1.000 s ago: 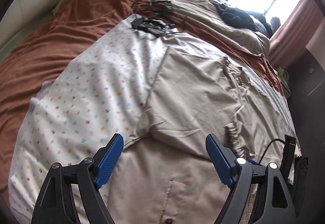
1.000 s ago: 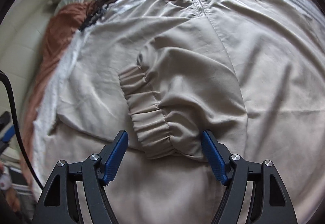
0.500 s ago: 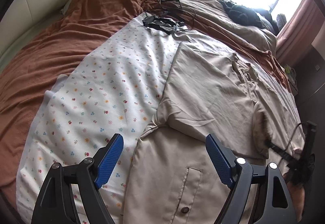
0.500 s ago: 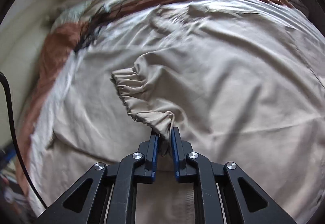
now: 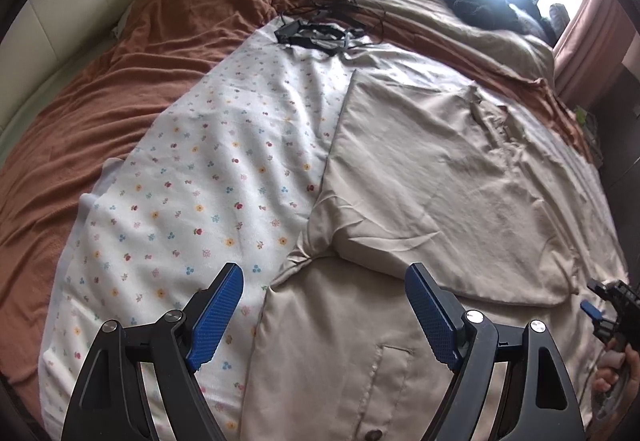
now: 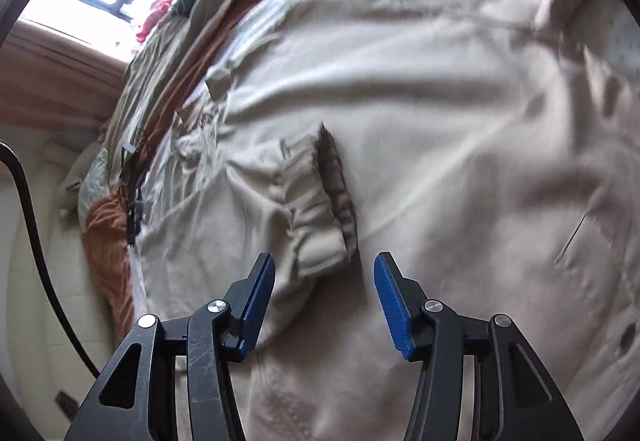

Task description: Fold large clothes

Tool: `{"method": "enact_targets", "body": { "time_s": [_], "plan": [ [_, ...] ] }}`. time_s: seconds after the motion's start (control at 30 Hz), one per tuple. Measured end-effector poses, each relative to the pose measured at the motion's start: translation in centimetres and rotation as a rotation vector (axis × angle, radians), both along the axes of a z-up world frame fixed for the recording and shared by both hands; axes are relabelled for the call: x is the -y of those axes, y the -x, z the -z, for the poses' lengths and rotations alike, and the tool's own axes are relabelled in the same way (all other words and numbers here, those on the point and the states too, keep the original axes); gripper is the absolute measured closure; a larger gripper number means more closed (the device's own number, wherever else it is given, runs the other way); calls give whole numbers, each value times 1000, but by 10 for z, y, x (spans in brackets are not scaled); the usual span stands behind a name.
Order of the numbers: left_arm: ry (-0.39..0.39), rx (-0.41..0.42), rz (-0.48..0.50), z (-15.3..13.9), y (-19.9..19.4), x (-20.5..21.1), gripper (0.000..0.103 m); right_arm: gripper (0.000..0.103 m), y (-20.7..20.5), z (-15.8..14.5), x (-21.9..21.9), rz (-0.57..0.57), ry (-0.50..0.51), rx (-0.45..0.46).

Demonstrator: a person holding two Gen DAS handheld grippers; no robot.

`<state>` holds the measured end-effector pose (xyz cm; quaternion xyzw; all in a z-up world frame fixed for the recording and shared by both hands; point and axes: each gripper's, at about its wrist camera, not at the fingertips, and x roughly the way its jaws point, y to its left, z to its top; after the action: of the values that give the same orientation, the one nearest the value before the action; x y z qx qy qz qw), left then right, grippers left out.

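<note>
A large beige jacket (image 5: pixel 420 177) lies spread on the bed, one sleeve folded across its front. My left gripper (image 5: pixel 324 317) is open and empty, hovering above the jacket's left edge near a pocket (image 5: pixel 384 365). In the right wrist view the jacket (image 6: pixel 460 121) fills the frame, blurred. My right gripper (image 6: pixel 324 293) is open, just short of the sleeve's elastic cuff (image 6: pixel 320 209), which lies free on the jacket. The right gripper also shows at the far right edge of the left wrist view (image 5: pixel 612 313).
A white flowered sheet (image 5: pixel 192 177) lies left of the jacket over a rust-brown blanket (image 5: pixel 120 81). Black cables and a dark device (image 5: pixel 320 29) sit at the far end. Dark clothes (image 5: pixel 480 5) are piled by the window. A black cord (image 6: pixel 28 201) hangs at left.
My right gripper, shut on the sleeve cuff half a second ago, has opened and let it go; the cuff now lies on the jacket. The left gripper has drawn back a little, still open.
</note>
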<state>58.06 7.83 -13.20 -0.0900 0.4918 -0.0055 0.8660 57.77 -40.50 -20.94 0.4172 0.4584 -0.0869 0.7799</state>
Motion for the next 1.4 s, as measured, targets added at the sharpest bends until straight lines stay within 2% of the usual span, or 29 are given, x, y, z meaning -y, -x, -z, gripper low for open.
{"method": "enact_targets", "body": {
  "time_s": [0.07,0.17,0.2,0.23,0.3,0.33,0.4,0.47,0.57,0.67,0.87,0.9,0.97,1.0,1.03,1.17,1.4],
  "plan": [
    [-18,-10,5,8,-5,3,19,51,-5,8,-8,-26,-17,-19],
    [-26,-26,22,20,-9,10,19,51,-12,12,-17,-66,-26,2],
    [-32,-30,25,24,-10,12,21,54,-13,13,-18,-61,-19,6],
    [-42,-33,29,29,-12,14,26,65,-14,16,-19,-52,-9,11],
    [-68,-47,43,38,-16,18,31,78,-19,21,-19,-53,-21,13],
    [-80,-52,49,42,-19,18,33,80,-22,24,-19,-57,-41,16],
    [-99,-61,54,52,-26,19,38,82,-27,26,-18,-62,-43,26],
    [-105,-81,50,63,-33,18,50,83,-34,26,-18,-64,-27,39],
    [-106,-104,25,77,-44,12,60,84,-45,28,-18,-67,-42,72],
    [-59,-91,0,78,-48,5,60,84,-51,33,-17,-71,-45,92],
    [-61,-87,-19,77,-51,3,60,84,-57,38,-16,-75,-37,105],
    [-55,-93,-23,76,-51,3,60,83,-56,36,-15,-73,-40,99],
    [-31,-109,-21,72,-48,3,60,69,-52,29,-13,-67,-55,93],
    [3,-103,-8,68,-45,3,60,51,-48,26,-12,-66,-61,104],
    [23,-92,4,63,-42,5,59,38,-45,21,-11,-62,-60,117],
    [6,-53,17,39,-29,10,52,34,-29,2,0,-33,-23,144],
    [36,33,-3,-7,-15,34,51,34,-12,-8,38,20,-18,145]
  ]
}}
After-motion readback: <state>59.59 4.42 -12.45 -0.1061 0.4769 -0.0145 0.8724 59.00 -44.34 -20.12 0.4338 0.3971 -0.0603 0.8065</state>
